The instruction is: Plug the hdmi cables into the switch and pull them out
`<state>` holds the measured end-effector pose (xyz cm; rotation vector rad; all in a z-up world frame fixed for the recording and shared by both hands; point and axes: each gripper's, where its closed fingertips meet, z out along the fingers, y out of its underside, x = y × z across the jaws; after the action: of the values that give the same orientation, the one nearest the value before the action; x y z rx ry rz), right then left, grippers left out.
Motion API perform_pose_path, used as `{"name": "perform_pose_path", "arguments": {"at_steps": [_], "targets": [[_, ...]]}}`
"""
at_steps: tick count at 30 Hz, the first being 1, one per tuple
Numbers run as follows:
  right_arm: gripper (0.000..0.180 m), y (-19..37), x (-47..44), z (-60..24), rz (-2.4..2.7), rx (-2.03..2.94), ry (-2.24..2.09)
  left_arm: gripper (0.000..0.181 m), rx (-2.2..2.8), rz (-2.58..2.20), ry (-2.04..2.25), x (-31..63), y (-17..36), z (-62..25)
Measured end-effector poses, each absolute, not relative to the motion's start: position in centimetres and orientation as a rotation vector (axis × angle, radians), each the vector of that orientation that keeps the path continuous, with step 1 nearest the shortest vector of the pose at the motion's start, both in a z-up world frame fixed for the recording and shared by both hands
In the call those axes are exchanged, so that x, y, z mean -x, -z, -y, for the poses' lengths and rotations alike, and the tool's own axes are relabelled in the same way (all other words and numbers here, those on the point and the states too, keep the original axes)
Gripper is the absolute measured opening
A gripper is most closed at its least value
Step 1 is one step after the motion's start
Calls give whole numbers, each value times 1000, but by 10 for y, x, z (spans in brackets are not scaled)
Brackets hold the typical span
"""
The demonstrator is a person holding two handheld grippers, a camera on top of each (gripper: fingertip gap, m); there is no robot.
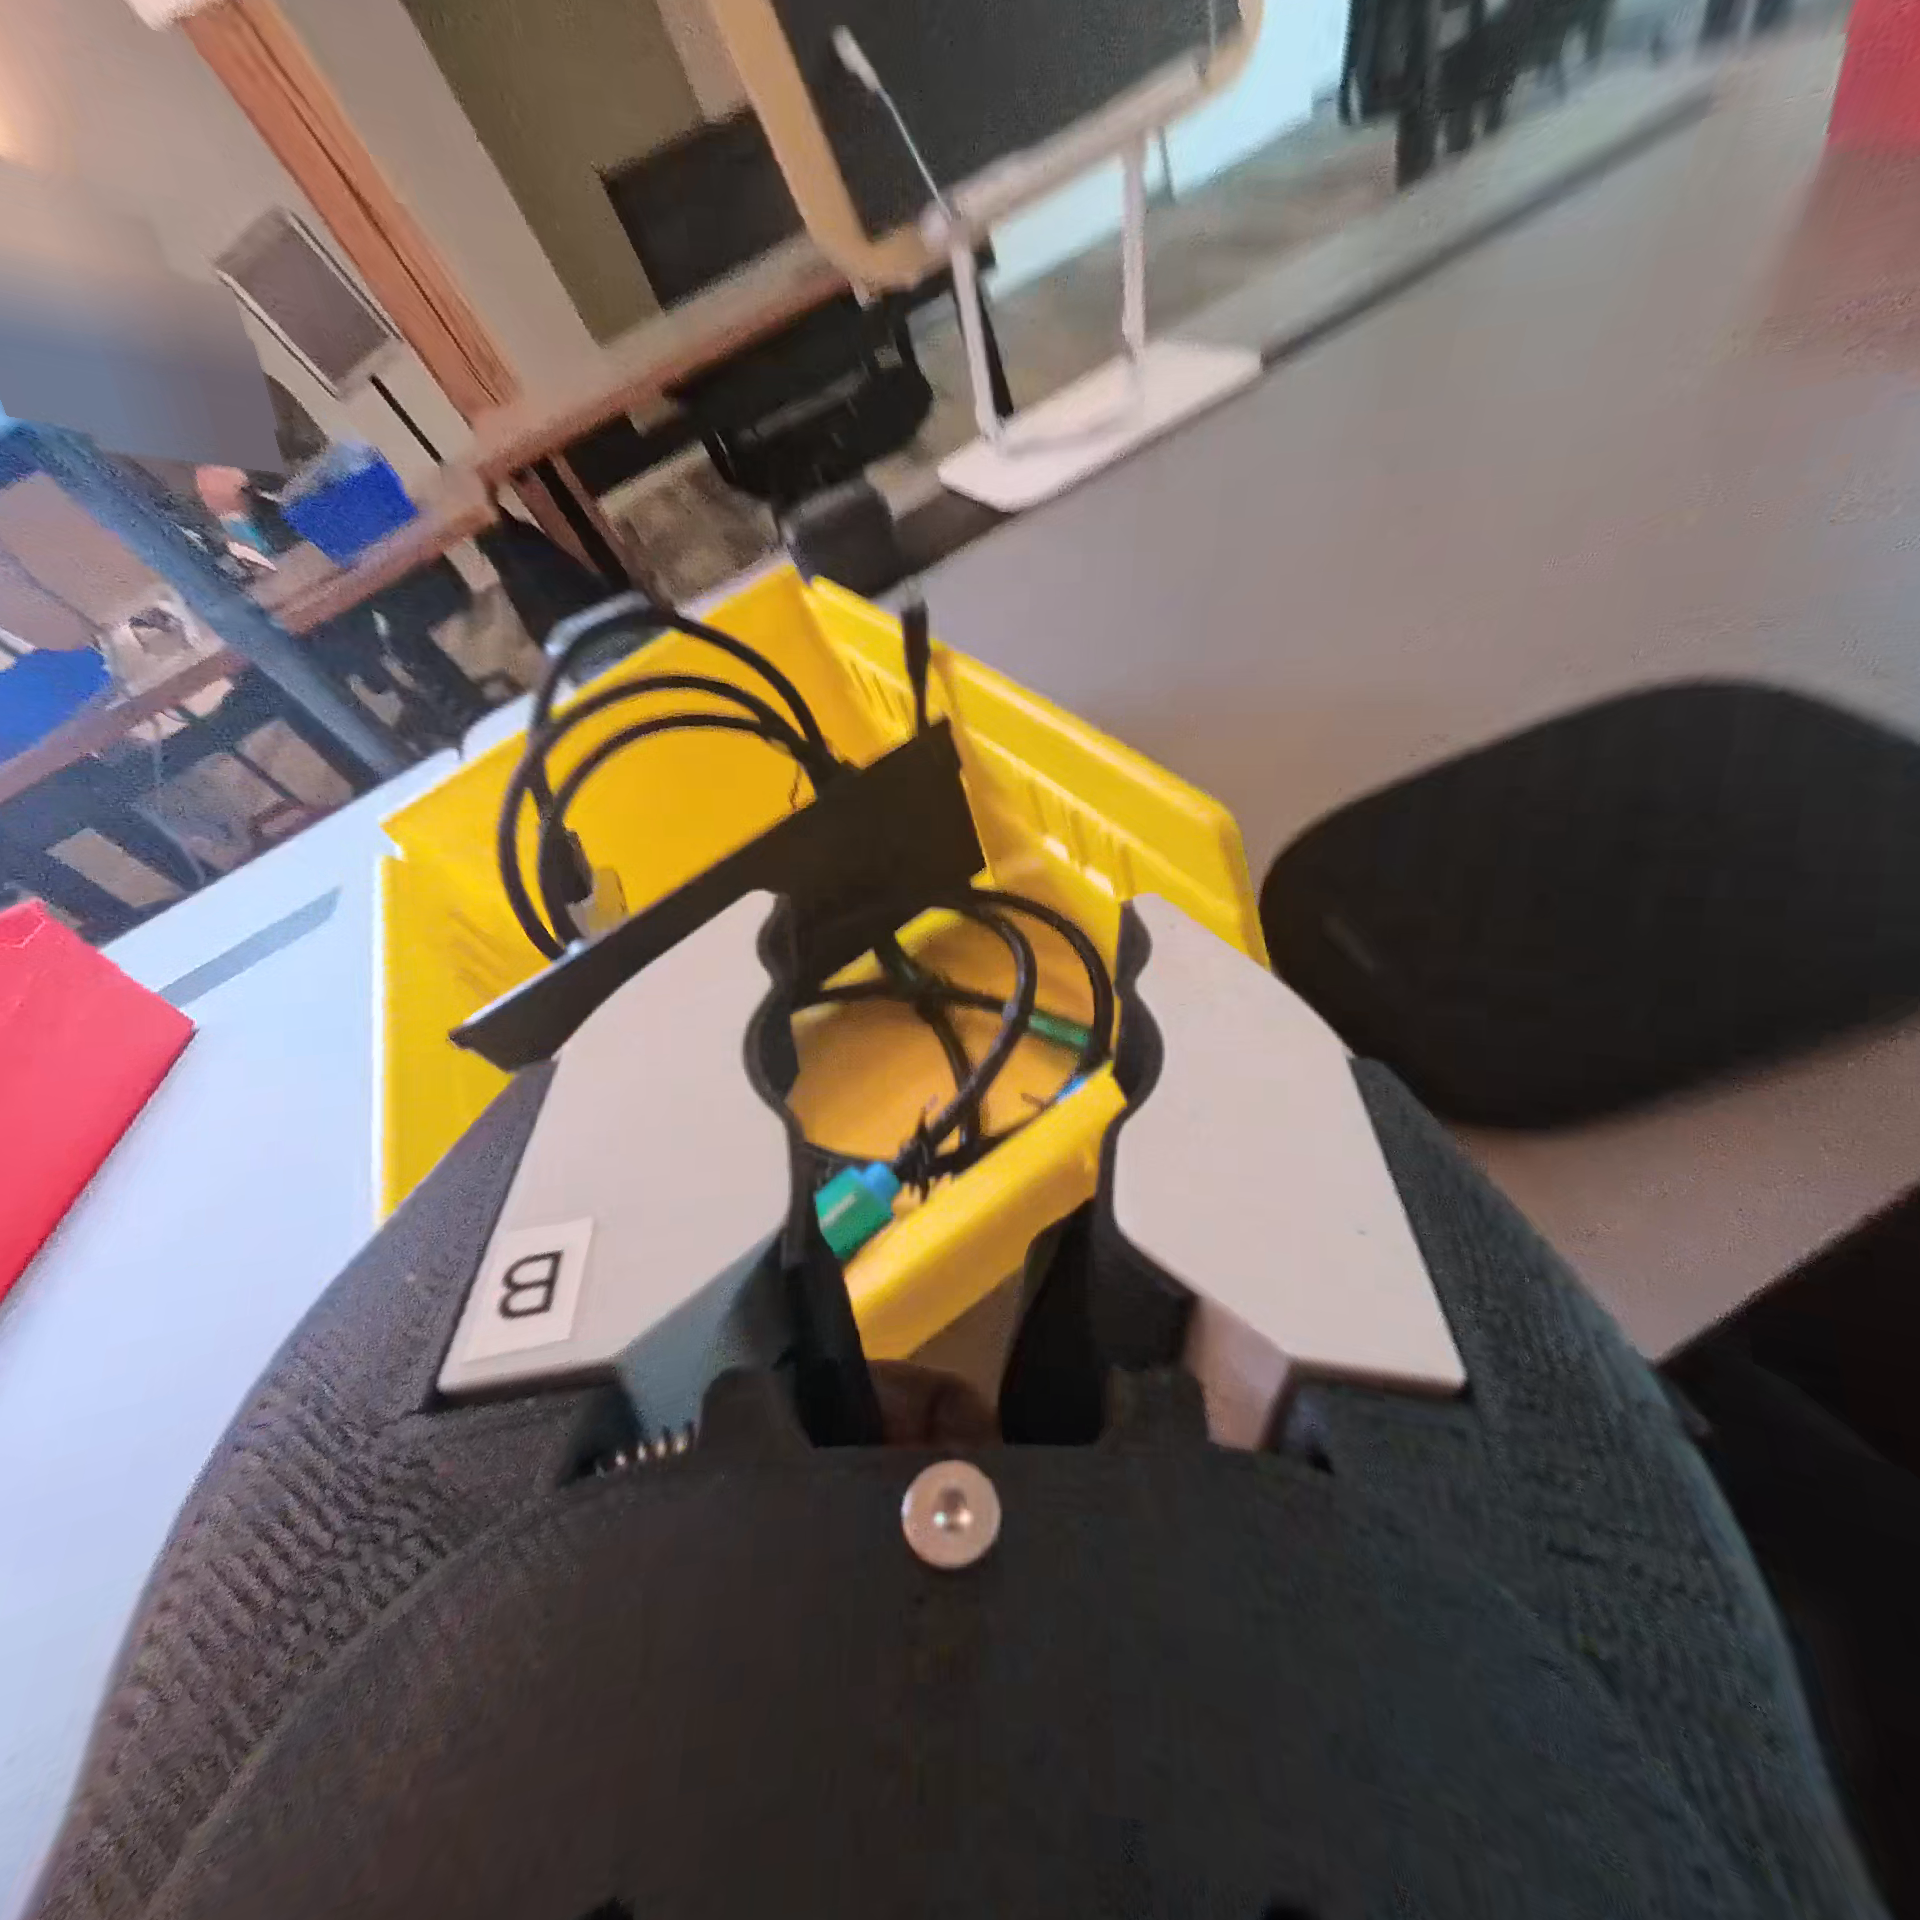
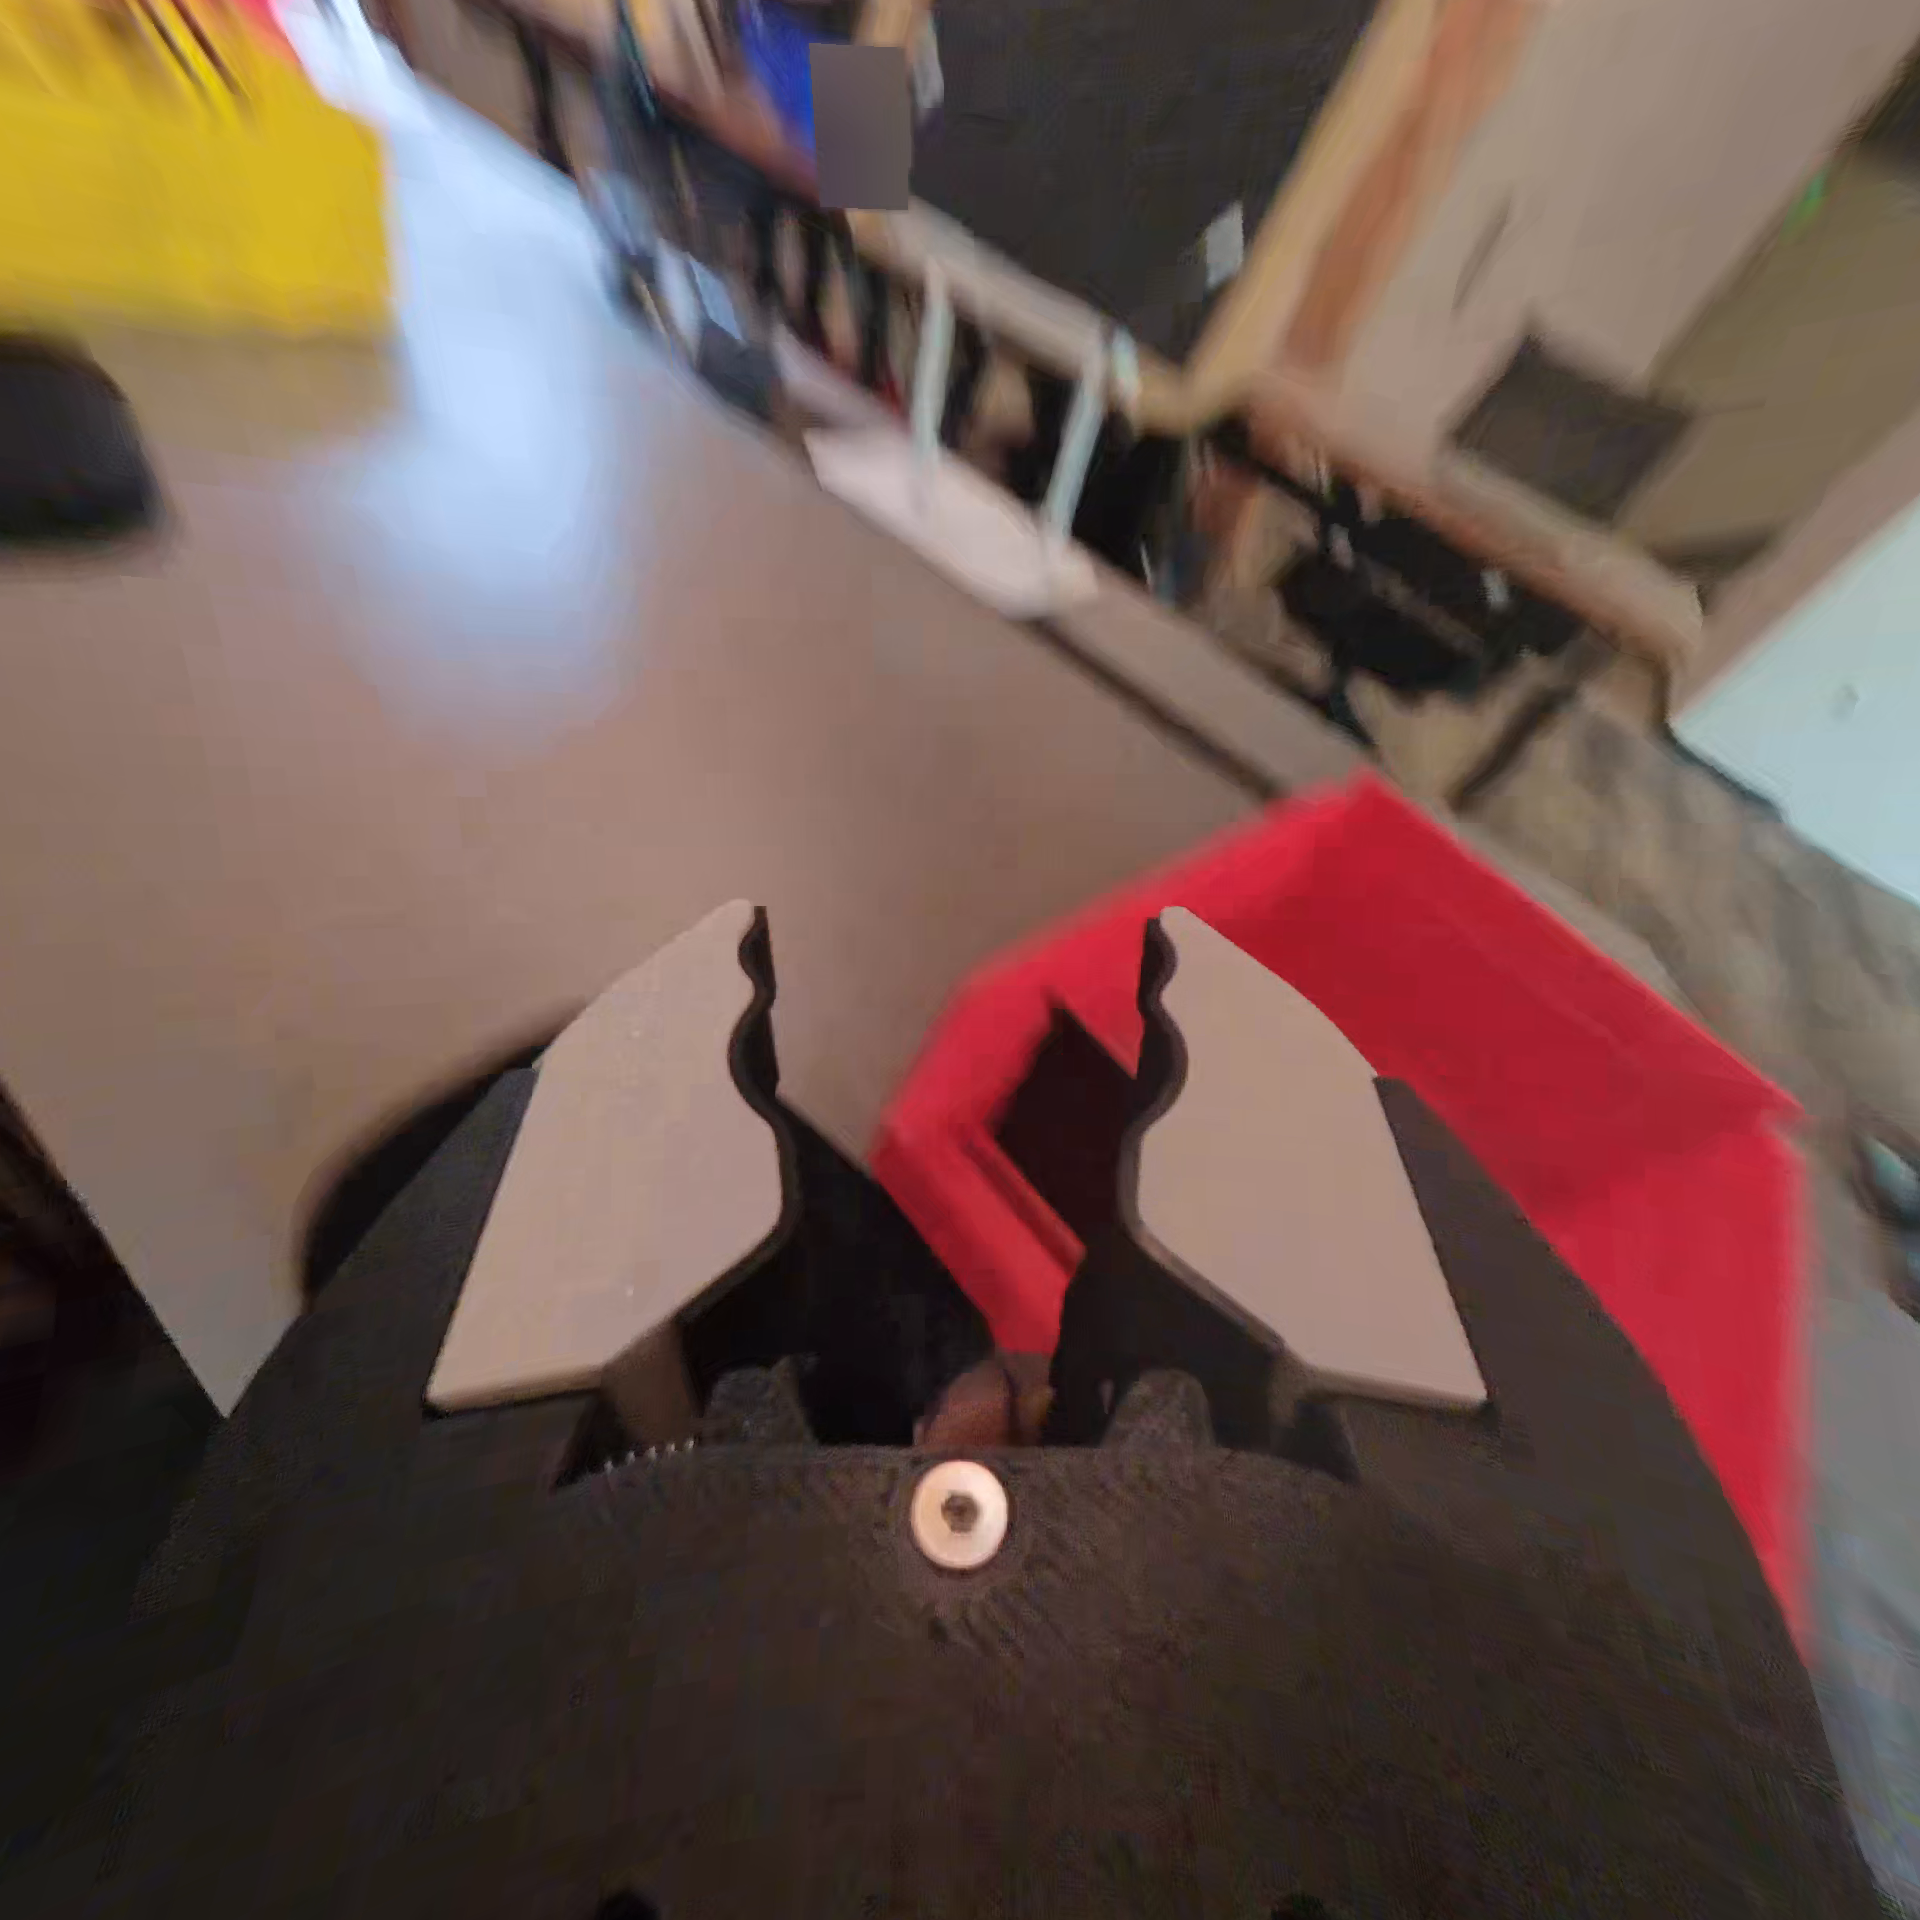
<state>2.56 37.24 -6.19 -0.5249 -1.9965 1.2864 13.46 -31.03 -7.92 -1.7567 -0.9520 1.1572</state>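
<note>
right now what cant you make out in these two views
- Left wrist view: the black switch sits over the yellow bin; its ports are too blurred to tell which cables are plugged in.
- Left wrist view: the left tongs hide the bin's front part.
- Right wrist view: motion blur smears everything; what lies inside the red bin, behind the open right tongs, can't be told.
- Right wrist view: the yellow bin is cut off by the top left corner.

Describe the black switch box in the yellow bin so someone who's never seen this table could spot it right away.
Find the yellow plastic bin on the pale table, just ahead of the open left gripper. The flat black rectangular switch box sits propped above looped black cables. Unlike the thin round cables and small green-blue connectors, it is a solid slab.
</note>
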Motion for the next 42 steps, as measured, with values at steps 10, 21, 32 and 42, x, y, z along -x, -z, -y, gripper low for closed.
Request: {"name": "perform_pose_path", "arguments": {"at_steps": [10, 21, 32, 42], "targets": [[87, -3, -35, -240, 1420, 203, -2338, 77, 1691, 1097, -1232, -52, 38, 345], [88, 24, -14, -214, 1383, 282, -2506, 62, 2267, 1300, -1323, 56, 113, 434], [83, 37, -16, -201, 1512, 282, -2510, 9, 1974, 1292, -1492, 71, 64, 424], [83, 66, -25, -170, 1764, 205, -2358, 7, 1416, 961, -1493, 43, -89, 358]]}}
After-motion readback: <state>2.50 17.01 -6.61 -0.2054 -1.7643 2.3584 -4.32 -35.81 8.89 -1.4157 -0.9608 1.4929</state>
